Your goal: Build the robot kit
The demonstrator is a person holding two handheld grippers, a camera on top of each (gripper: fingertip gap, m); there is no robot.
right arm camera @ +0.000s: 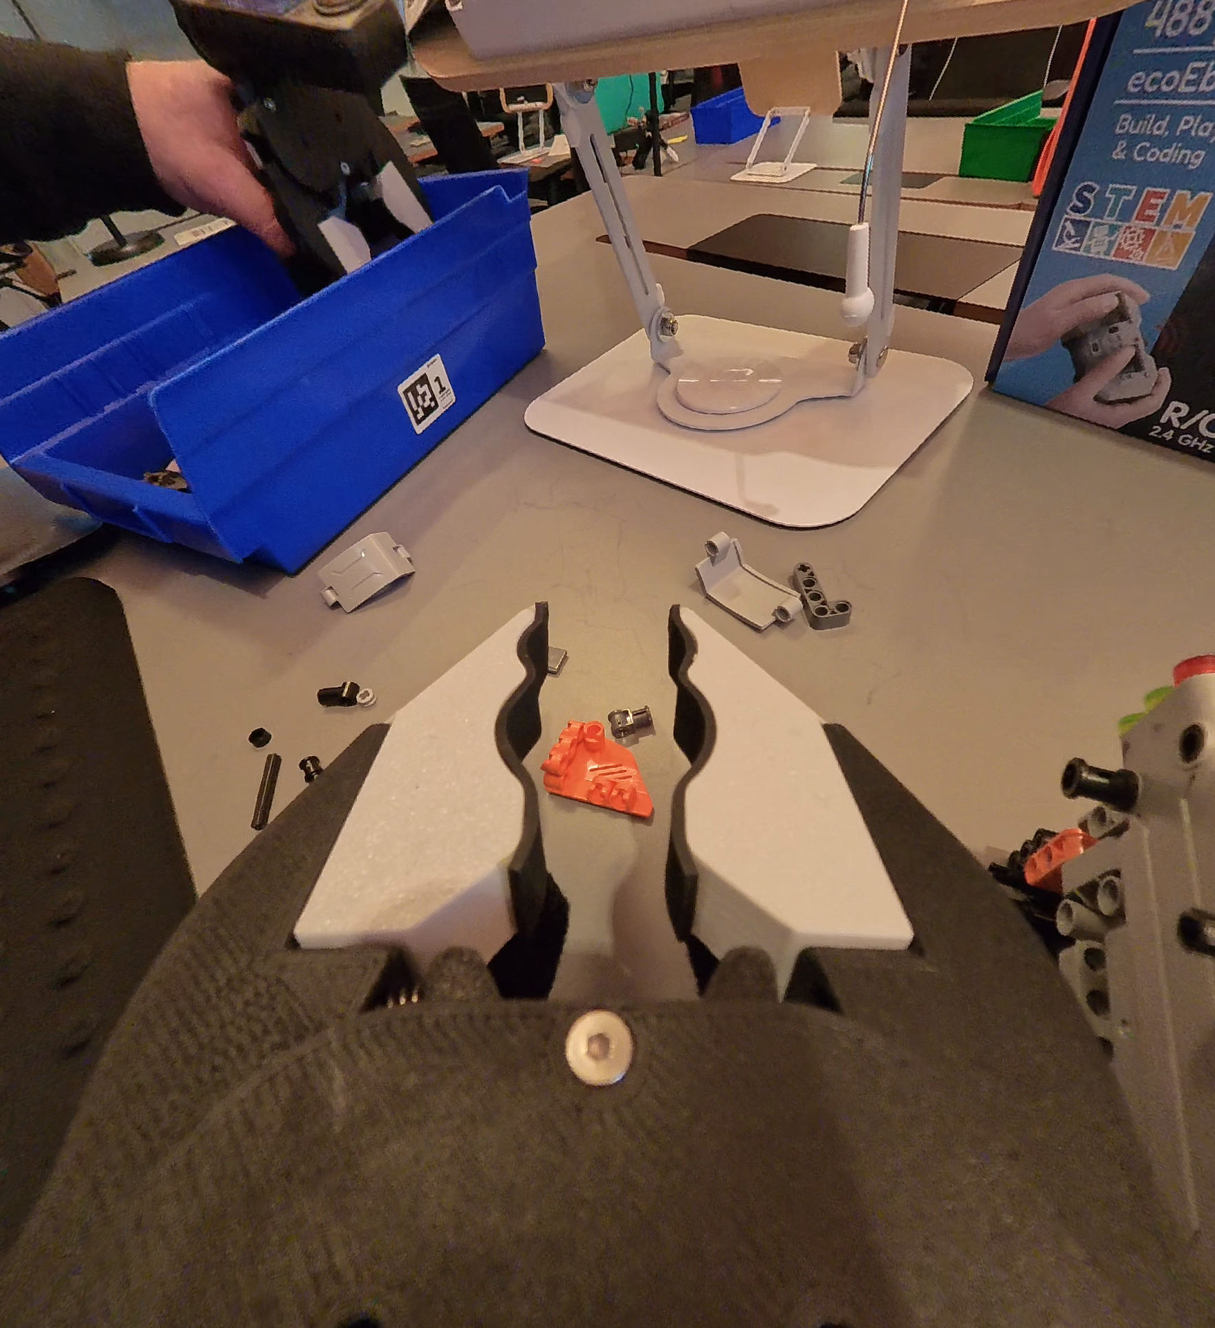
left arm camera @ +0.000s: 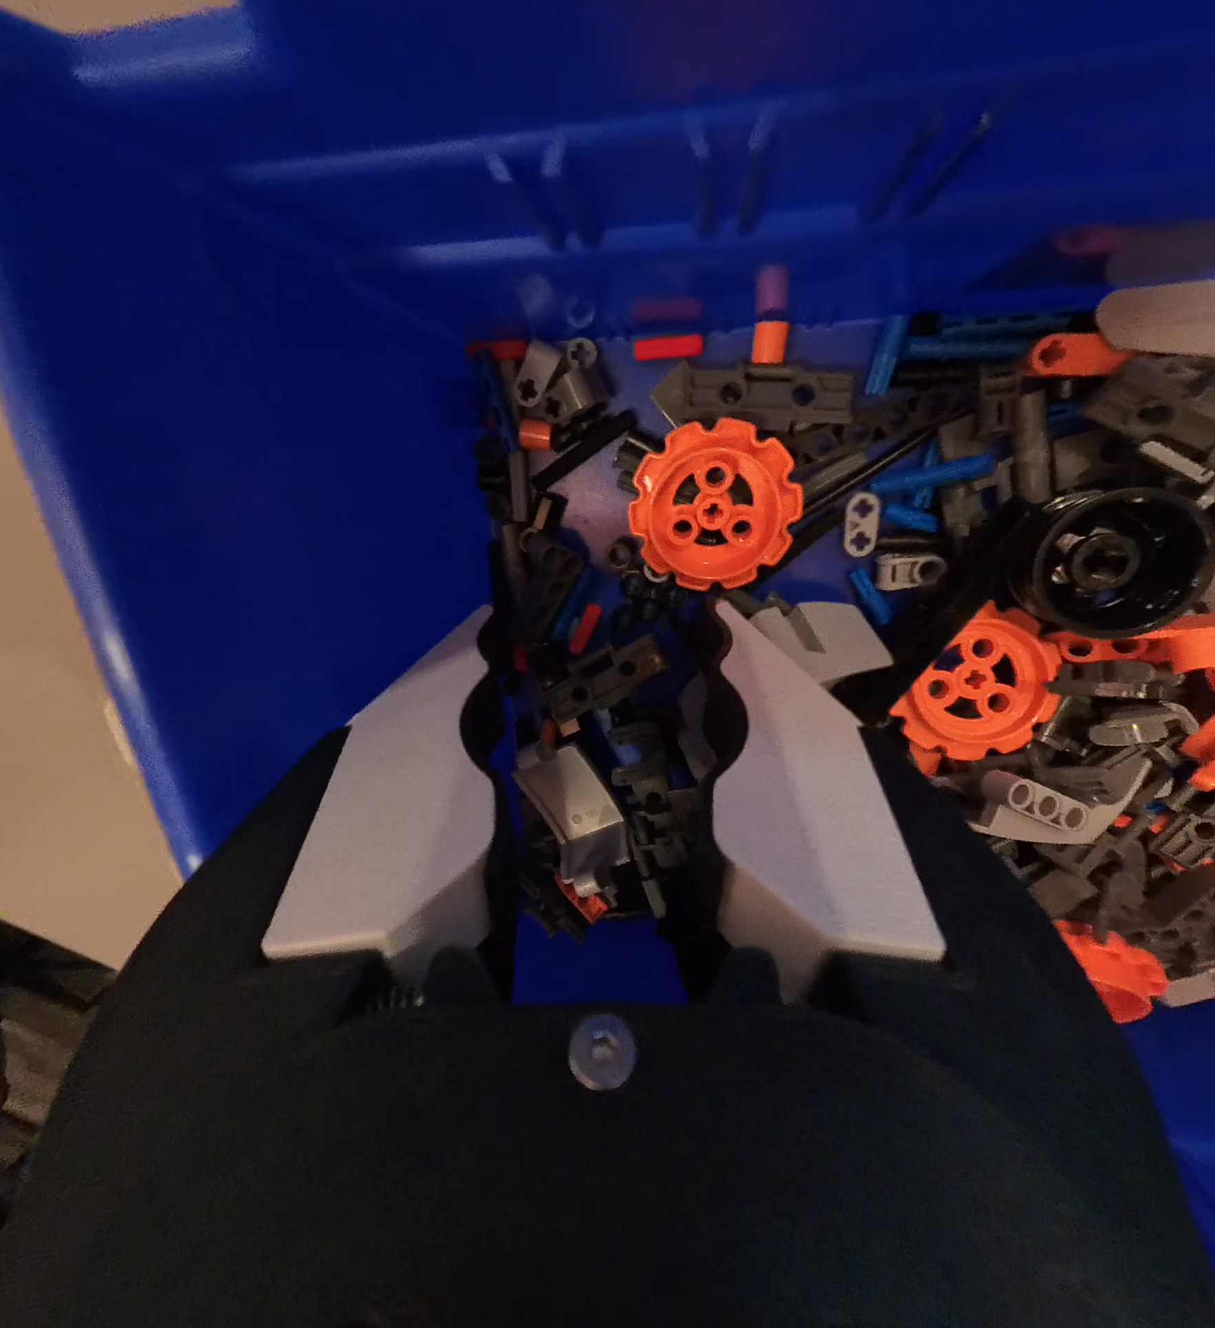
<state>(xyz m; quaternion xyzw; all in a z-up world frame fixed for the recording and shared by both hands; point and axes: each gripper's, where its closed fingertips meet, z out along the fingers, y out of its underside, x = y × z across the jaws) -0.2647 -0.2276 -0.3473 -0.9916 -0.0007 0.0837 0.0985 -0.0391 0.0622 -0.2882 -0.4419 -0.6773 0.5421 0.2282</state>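
My left gripper (left arm camera: 604, 624) is open, reaching down inside a blue bin (left arm camera: 245, 402) over a heap of building-toy parts. Dark grey pieces and a light grey curved panel (left arm camera: 575, 812) lie between its fingers; it grips none of them. An orange gear (left arm camera: 716, 506) lies just beyond the fingertips. My right gripper (right arm camera: 608, 614) is open, low over the grey table. An orange ribbed panel piece (right arm camera: 601, 776) and a small grey connector (right arm camera: 629, 721) lie on the table between its fingers. The left gripper (right arm camera: 335, 187), held by a hand, also shows in the bin (right arm camera: 266, 402) in the right wrist view.
A second orange gear (left arm camera: 974, 683) and a black wheel (left arm camera: 1111, 560) lie in the bin. On the table lie two grey panels (right arm camera: 367, 571) (right arm camera: 744, 586), a dark beam (right arm camera: 821, 598) and small black pins (right arm camera: 338, 695). Around stand a white stand (right arm camera: 748, 424), a printed box (right arm camera: 1150, 215), a part-built model (right arm camera: 1165, 826) and a black mat (right arm camera: 29, 790). Left tips to right tips: about 40 cm.
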